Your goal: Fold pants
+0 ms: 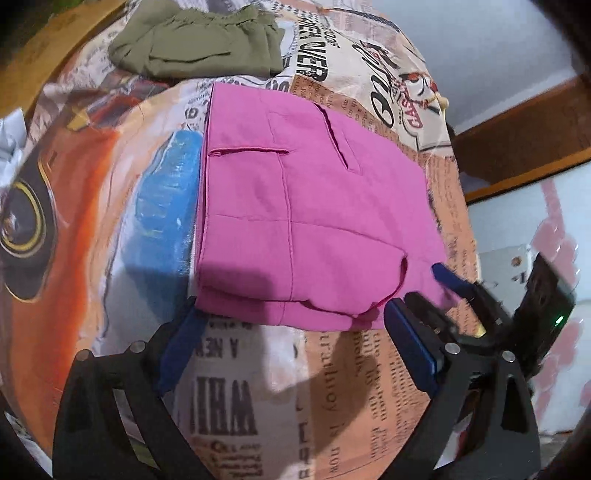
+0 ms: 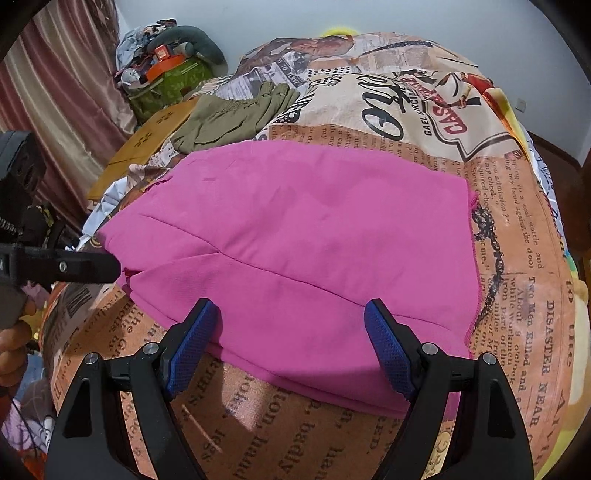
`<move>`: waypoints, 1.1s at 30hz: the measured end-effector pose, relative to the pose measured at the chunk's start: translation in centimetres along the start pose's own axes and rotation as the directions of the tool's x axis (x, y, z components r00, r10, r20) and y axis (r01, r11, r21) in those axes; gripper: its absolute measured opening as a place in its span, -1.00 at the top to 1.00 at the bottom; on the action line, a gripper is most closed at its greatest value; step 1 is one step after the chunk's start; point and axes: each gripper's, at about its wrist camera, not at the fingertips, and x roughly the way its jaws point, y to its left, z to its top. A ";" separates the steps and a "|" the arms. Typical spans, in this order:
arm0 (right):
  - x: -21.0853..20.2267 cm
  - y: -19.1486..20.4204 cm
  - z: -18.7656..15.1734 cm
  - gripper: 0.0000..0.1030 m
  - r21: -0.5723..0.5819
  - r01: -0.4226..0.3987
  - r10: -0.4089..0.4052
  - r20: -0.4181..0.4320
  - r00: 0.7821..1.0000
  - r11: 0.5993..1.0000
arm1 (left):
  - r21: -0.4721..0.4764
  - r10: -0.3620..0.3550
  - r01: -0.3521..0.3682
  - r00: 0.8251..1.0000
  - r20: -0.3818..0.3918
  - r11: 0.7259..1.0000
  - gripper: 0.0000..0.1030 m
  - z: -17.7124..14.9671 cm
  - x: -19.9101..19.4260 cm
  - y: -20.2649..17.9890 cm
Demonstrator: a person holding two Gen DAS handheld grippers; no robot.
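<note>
Fingers spread wide on both tools, nothing held: left gripper [image 1: 291, 332] and right gripper [image 2: 291, 347] bracket the near edge of the folded pink fabric pants [image 2: 295, 236], likely to lift it. Pants lie flat on the newspaper-print bedspread [image 2: 517, 229], long axis left-right, hems rightward.

Bed's printed cover [image 2: 406, 110] is filling both views: newspaper text, orange car artwork, vintage logos. Pale blue-white wall [image 2: 258, 22] is running behind it, small wall socket [image 2: 521, 104] showing at far right. Dark wood skirting [image 1: 524, 147] is lining the wall base. Striped pink-brown curtain [image 2: 55, 92] is hanging at left. Clutter pile with a green patterned bag [image 2: 166, 85] is sitting in the corner. Cardboard sheet [image 2: 147, 147] is lying beside the bed. Light is coming from overhead, casting soft shadows.
</note>
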 end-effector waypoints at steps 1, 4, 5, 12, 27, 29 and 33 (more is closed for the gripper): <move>0.0 0.0 0.0 -0.58 -0.001 -0.002 0.002 0.000 1.000 1.000 | -0.022 -0.027 0.027 1.000 -0.008 0.999 -0.87 0.1 -0.1 0.3; 0.0 0.0 0.0 -0.59 -0.001 -0.006 0.006 -0.001 1.000 1.000 | -0.096 -0.137 0.133 0.990 -0.042 0.987 -0.87 0.3 -0.4 1.1; 0.0 0.0 -0.1 -0.59 -0.001 -0.008 0.008 0.000 1.000 1.000 | -0.105 -0.160 0.154 0.986 -0.052 0.983 -0.87 0.2 -0.5 1.2; 0.1 0.1 0.0 -0.61 -0.001 -0.009 0.009 0.000 1.000 1.000 | -0.113 -0.187 0.182 0.982 -0.032 0.977 -0.87 0.5 -0.1 1.0; 0.2 0.2 -0.1 -0.61 -0.007 -0.015 0.014 -0.003 1.000 1.000 | 0.030 0.139 -0.144 0.980 0.145 0.989 0.23 2.2 1.1 -1.2; 0.2 0.2 -0.1 -0.61 -0.007 -0.015 0.015 -0.003 1.000 1.000 | 0.048 0.166 -0.177 0.971 0.172 0.983 0.30 2.2 1.1 -1.5; 0.1 0.3 0.0 -0.61 -0.013 -0.016 0.016 -0.002 1.000 1.000 | 0.117 0.240 -0.274 0.940 0.241 0.954 0.57 1.8 0.7 -2.5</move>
